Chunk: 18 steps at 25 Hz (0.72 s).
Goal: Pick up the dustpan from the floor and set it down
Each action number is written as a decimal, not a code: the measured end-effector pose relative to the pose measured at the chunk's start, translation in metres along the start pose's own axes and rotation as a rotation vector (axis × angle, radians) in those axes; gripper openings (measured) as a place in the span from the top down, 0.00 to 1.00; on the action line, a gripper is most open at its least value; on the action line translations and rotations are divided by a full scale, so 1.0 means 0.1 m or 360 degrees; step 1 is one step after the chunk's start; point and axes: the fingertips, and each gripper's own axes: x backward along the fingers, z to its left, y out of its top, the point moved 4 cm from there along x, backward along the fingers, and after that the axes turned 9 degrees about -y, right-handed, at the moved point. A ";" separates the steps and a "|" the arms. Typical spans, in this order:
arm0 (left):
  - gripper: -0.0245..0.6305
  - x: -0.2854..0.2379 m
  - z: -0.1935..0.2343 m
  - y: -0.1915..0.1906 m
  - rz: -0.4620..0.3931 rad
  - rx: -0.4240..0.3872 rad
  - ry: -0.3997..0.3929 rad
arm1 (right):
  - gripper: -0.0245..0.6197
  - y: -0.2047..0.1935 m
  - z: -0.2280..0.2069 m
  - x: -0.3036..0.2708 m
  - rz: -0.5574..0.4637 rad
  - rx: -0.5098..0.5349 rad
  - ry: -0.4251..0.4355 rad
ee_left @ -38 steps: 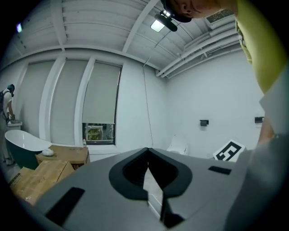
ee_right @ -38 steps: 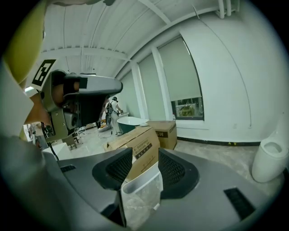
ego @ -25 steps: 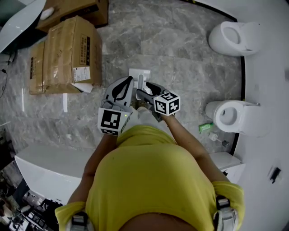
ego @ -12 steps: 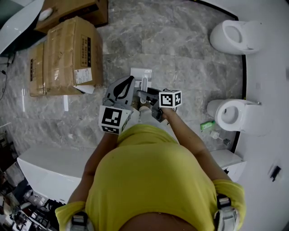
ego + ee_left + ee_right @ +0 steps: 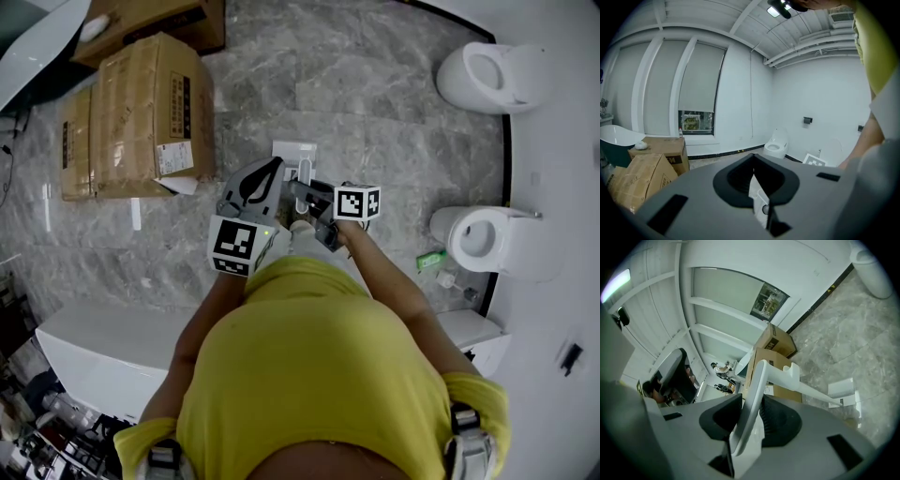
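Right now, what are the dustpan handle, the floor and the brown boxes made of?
Dustpan handle: probably plastic; smooth, white, moulded shape.
Floor: looks like polished grey marble or marble-look tile; veined, with seams.
Brown boxes: cardboard; matte, creased, with stuck-on labels.

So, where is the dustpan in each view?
Head view: dustpan just above centre.
Left gripper view: only a white piece between the jaws; whether it belongs to the dustpan, I cannot tell.
Right gripper view: dustpan handle between the closing jaws, lower centre, running off to the right.
Shared landmark: the boxes.
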 end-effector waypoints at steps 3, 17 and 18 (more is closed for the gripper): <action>0.96 0.03 0.05 -0.05 0.0006 0.0018 0.0010 | 0.76 0.12 0.15 0.03 -0.0054 0.0001 0.0052; 0.96 0.00 0.02 0.00 -0.0031 0.0012 -0.0034 | 0.73 0.38 0.91 0.60 -0.0160 0.0049 0.0183; 0.96 0.00 0.01 0.00 -0.0034 0.0010 -0.0038 | 0.73 0.38 0.97 0.64 -0.0167 0.0061 0.0191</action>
